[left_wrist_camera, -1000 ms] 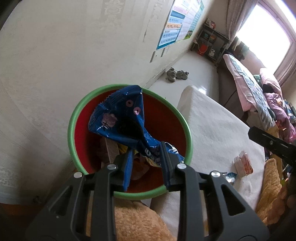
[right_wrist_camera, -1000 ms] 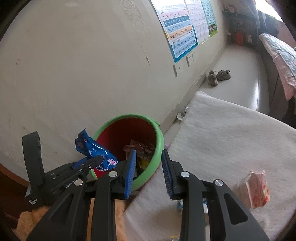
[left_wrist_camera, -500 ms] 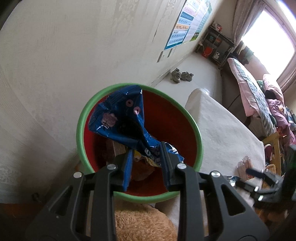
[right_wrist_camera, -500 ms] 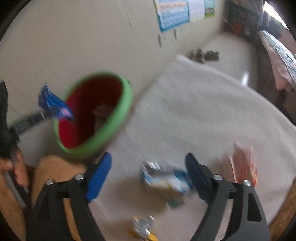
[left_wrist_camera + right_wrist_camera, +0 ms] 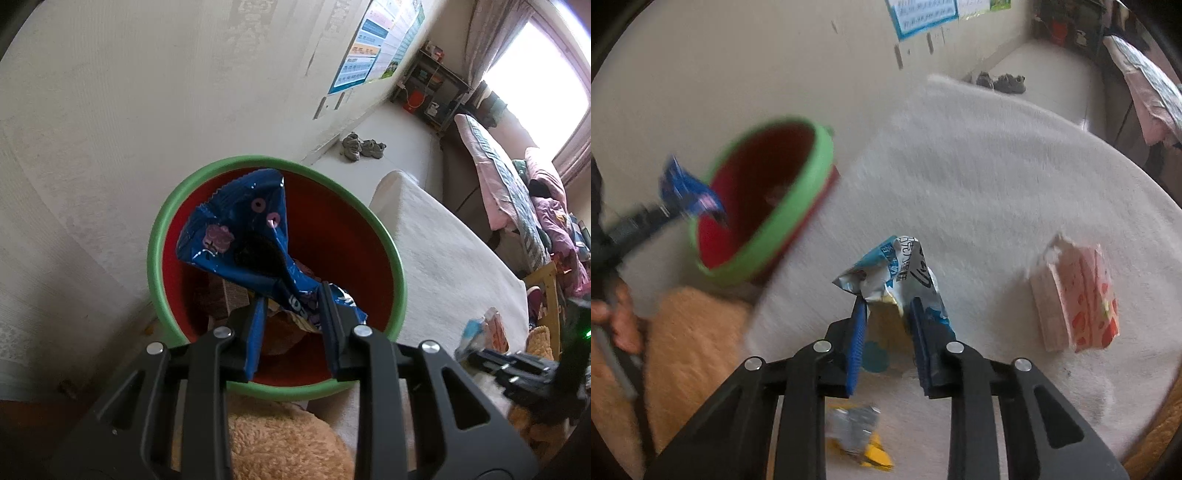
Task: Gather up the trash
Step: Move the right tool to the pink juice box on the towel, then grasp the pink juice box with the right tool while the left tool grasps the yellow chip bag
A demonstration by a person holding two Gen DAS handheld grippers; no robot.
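Note:
My left gripper (image 5: 291,299) is shut on the lower end of a blue snack bag (image 5: 243,229). The bag hangs over the mouth of a red bin with a green rim (image 5: 159,236). Several wrappers lie inside the bin. In the right wrist view the bin (image 5: 798,221) stands left of the white-covered table (image 5: 979,184). My right gripper (image 5: 888,306) is low over that table, its jaws closing tight on a crumpled white-and-blue wrapper (image 5: 897,266) that sticks up between the pads.
A pink strawberry carton (image 5: 1078,299) lies on the table to the right of my right gripper. A yellow-and-silver wrapper (image 5: 857,439) lies near the front edge. A tan fluffy cushion (image 5: 698,332) sits below the bin. A hand (image 5: 617,317) holds the left tool.
My right gripper swung from beside the bin down to the table, opened wide over the white-and-blue wrapper, then shut on it. The left gripper kept the blue bag over the bin.

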